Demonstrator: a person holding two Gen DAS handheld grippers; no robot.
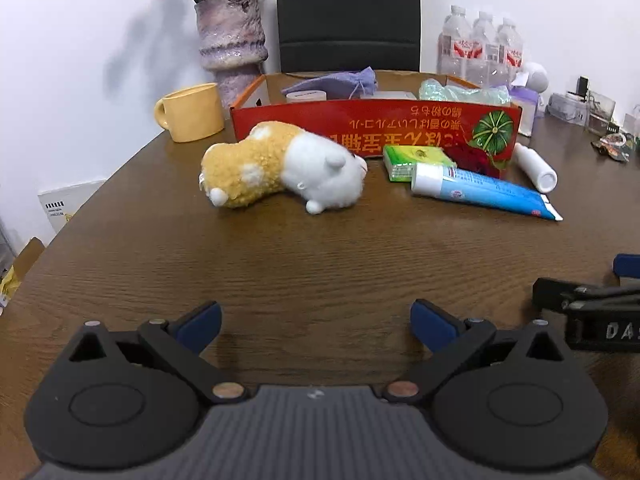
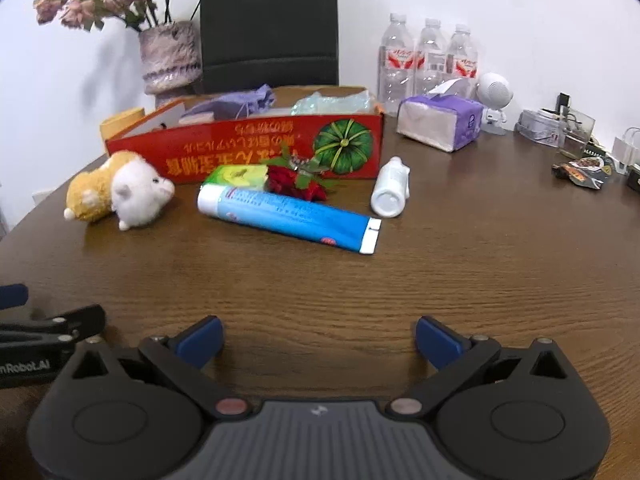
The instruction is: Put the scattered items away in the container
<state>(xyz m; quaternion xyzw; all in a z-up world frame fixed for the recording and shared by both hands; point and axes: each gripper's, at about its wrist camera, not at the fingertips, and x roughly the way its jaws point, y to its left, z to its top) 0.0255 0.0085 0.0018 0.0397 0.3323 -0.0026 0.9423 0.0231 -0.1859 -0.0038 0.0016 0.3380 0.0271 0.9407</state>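
Bench (image 1: 320,264), brown wood. Red box (image 1: 376,128), at rear, partly filled. Plush toy (image 1: 280,166), toothpaste tube (image 2: 288,216), green packet (image 1: 412,158), white bottle (image 2: 390,188): loose before box. My left claw (image 1: 316,326) and right claw (image 2: 318,340): both spread, empty.

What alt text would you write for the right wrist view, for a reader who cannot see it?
The open right gripper hovers empty over a brown table; ahead, a plush toy, blue tube, green pack, red flower and white bottle lie before a red box.
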